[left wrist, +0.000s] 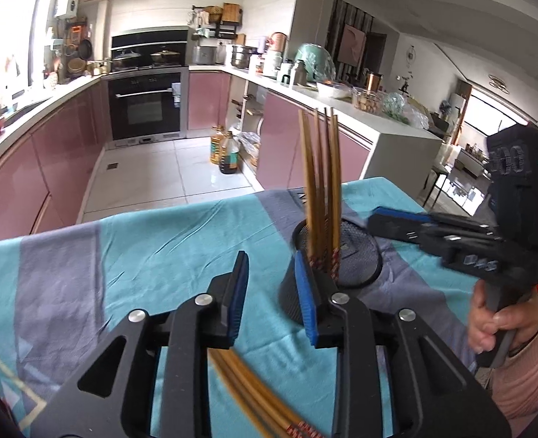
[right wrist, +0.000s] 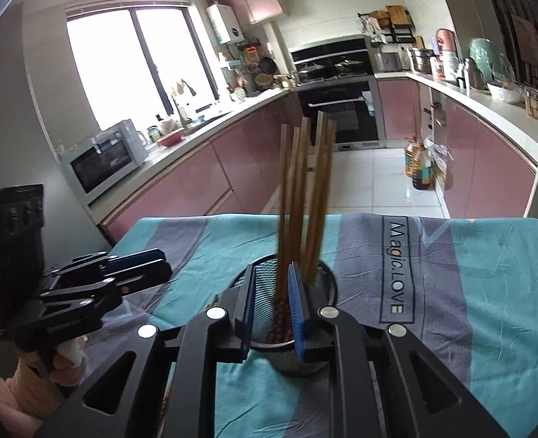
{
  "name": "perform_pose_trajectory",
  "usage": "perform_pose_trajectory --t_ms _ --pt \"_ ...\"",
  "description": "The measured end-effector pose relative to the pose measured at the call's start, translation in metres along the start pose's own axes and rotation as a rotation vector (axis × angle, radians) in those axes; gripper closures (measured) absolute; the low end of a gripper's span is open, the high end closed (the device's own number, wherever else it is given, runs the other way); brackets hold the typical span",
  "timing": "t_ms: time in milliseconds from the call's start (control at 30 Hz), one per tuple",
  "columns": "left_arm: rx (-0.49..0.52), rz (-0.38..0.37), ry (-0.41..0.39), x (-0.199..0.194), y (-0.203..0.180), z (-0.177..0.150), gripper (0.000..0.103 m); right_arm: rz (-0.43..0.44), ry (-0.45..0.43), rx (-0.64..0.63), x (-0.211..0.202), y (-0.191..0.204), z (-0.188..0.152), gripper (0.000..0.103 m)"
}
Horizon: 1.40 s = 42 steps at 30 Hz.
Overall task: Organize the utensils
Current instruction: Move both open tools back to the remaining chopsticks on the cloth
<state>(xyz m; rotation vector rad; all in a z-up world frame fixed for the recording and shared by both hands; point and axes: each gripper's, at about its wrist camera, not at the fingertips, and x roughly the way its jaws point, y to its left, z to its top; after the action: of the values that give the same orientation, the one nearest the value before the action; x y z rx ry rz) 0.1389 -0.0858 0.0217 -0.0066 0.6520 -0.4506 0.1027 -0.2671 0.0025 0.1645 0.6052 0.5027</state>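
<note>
Several wooden chopsticks [left wrist: 320,189] [right wrist: 298,197] stand upright in a black mesh holder [left wrist: 356,255] [right wrist: 327,284] on the teal and grey tablecloth [left wrist: 141,248]. My left gripper [left wrist: 272,284] is open just left of the holder, its right pad close to the holder's side, and nothing sits between its pads. More chopsticks [left wrist: 247,383] lie on the cloth under it. My right gripper [right wrist: 273,303] is open at the holder's near rim. The standing chopsticks show through its gap, beyond the fingertips and not pressed. Each gripper also shows in the other view: right gripper [left wrist: 378,221], left gripper [right wrist: 159,262].
The table's far edge [left wrist: 181,208] drops to a white tiled floor, where oil bottles [left wrist: 228,153] stand. Pink cabinets and cluttered counters [right wrist: 488,102] ring the room. A hand [left wrist: 488,321] holds the right gripper's handle. The cloth carries printed lettering [right wrist: 396,266] right of the holder.
</note>
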Motion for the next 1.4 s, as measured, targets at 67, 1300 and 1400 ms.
perform_pose_trajectory --t_ms 67,1300,1400 --pt "-0.016 0.019 -0.002 -0.009 0.008 -0.012 0.068 0.018 -0.014 -0.023 -0.009 0.009 -0.005 0.080" --pt "-0.060 0.129 0.261 0.025 0.018 -0.128 0.064 0.099 0.302 -0.059 0.066 0.057 -0.097 0.072" --pt "-0.054 0.145 0.263 0.026 0.018 -0.128 0.070 0.095 0.306 -0.071 0.069 0.060 -0.097 0.072"
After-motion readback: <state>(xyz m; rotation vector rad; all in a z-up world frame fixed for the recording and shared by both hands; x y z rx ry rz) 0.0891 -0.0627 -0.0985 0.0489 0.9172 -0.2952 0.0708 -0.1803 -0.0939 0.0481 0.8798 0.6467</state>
